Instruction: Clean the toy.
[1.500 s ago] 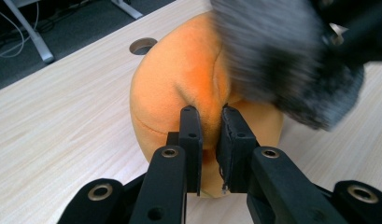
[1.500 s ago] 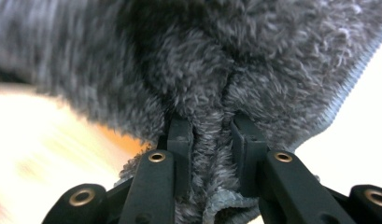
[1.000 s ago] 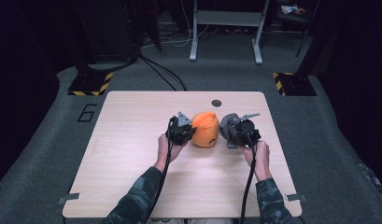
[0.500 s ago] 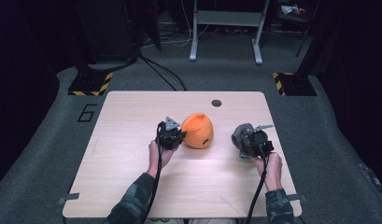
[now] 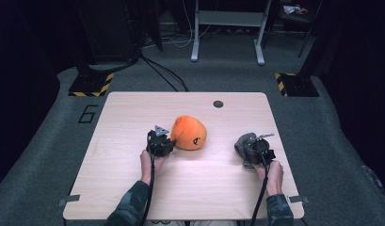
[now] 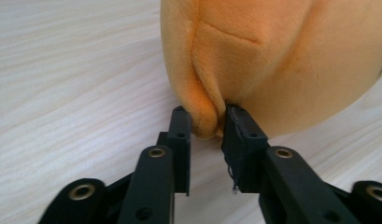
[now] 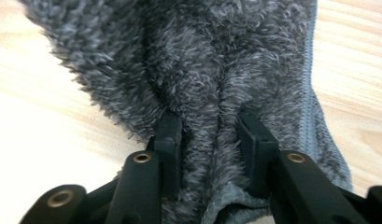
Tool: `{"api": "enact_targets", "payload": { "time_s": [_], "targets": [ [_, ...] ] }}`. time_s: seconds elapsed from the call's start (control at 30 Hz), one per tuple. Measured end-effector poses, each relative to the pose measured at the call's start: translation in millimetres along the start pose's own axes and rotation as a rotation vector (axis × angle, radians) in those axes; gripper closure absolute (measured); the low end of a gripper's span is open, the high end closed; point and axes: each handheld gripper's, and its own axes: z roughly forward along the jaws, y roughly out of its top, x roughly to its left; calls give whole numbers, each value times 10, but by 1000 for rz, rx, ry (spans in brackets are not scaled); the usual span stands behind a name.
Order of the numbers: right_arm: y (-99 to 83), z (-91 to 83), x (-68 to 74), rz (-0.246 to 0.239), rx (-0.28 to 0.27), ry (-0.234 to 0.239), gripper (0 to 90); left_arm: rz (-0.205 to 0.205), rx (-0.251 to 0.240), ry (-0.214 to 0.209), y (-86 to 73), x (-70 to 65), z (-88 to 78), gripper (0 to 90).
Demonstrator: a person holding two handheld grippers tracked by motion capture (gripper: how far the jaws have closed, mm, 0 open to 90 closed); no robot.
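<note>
Moved since earlier frames: both items drawn apart from table centre and lowered. Right gripper (image 5: 251, 149), table's 4 o'clock: jaws just easing open, grey fuzzy cloth (image 7: 202, 70) between them, seemingly loosely pinched. Left gripper (image 5: 164, 142), 8 o'clock: jaws likewise easing, pads touching a fold of the orange plush (image 6: 272, 56). Separation done; release and withdrawal remain, by judgement.
</note>
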Motion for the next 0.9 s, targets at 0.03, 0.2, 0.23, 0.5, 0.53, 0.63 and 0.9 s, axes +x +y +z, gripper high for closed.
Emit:
{"api": "enact_targets", "payload": {
  "time_s": [0.03,0.2,0.23,0.5,0.53,0.63,0.9],
  "targets": [
    [-7,11,-2,5,-6,1,603,-7,-1,0,-13,17,9,698],
    [-10,-7,-6,17,-13,-7,429,-27,4,8,-27,84,-21,535],
    [-19,-23,-19,16,-29,1,403,-24,12,5,-28,96,-40,496],
    [-134,-301,-98,39,-142,33,142,-32,-4,14,-80,152,-228,264],
    [-166,-345,-118,39,-155,34,129,-31,-9,29,-121,182,-311,234],
    [-259,-425,-166,41,-185,30,90,-31,-8,51,-231,260,-459,190],
    [-611,-414,-330,62,-205,9,41,-46,27,133,-591,476,-701,141]
  ]
}}
